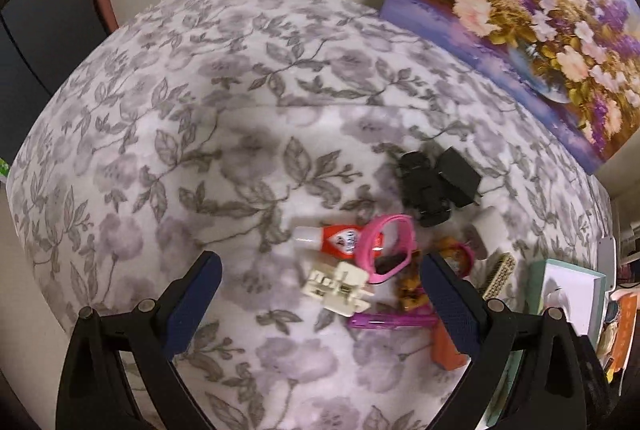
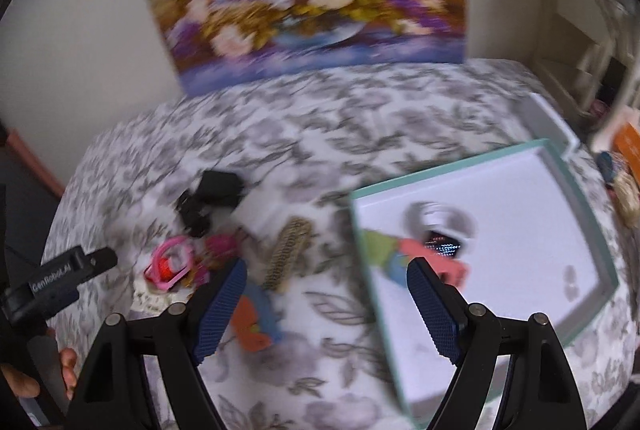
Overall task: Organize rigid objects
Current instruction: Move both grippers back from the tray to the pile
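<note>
A heap of small objects lies on the floral cloth: a red glue tube (image 1: 334, 238), a pink wristband (image 1: 385, 248), a cream plastic clip (image 1: 340, 286), a black toy car (image 1: 424, 189), a black adapter (image 1: 458, 175) and a purple pen (image 1: 390, 320). My left gripper (image 1: 320, 302) is open and empty just above the clip. My right gripper (image 2: 326, 304) is open and empty, hovering over the left edge of a teal-rimmed white box (image 2: 596, 230). The box holds a white round gadget (image 2: 438, 220) and a coral-and-green piece (image 2: 400, 250). An orange-and-blue toy (image 2: 254, 322) lies by the right gripper's left finger.
A flower painting (image 1: 532, 17) leans on the wall behind the table. A gold comb (image 2: 288, 256) lies between heap and box. A second white tray (image 2: 550, 123) sits behind the box. The left gripper's body (image 2: 60, 284) and a hand show at left. Clutter lies beyond the right edge.
</note>
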`<state>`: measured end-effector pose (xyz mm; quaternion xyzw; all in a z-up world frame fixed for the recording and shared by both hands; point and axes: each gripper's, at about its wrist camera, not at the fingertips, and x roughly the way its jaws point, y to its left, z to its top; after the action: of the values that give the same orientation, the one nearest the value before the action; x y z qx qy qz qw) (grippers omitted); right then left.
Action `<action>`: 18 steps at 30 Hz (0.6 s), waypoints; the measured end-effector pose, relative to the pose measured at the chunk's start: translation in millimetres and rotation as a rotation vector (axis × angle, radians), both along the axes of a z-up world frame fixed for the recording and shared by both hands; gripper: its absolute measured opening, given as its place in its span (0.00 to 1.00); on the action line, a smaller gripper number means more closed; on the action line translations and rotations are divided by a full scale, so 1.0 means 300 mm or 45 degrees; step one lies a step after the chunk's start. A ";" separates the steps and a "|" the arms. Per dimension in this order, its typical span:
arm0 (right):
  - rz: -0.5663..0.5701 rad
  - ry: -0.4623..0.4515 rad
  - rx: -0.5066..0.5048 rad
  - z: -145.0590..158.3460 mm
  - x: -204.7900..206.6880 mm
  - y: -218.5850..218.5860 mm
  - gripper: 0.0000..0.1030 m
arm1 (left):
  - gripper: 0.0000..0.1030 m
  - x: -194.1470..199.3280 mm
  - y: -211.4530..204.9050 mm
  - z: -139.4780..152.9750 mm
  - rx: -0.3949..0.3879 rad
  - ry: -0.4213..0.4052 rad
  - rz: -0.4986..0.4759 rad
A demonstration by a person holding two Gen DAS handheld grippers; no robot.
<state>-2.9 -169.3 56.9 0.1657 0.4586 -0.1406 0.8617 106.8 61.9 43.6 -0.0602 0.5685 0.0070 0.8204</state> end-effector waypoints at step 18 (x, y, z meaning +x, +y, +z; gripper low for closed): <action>0.194 0.314 0.029 -0.298 0.134 0.180 0.83 | 0.96 0.064 0.011 -0.186 -0.067 0.229 -0.046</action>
<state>37.2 -115.3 -32.7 0.1216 0.5739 -0.0889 0.8049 126.0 65.1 -12.4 -0.0706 0.6408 -0.0175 0.7643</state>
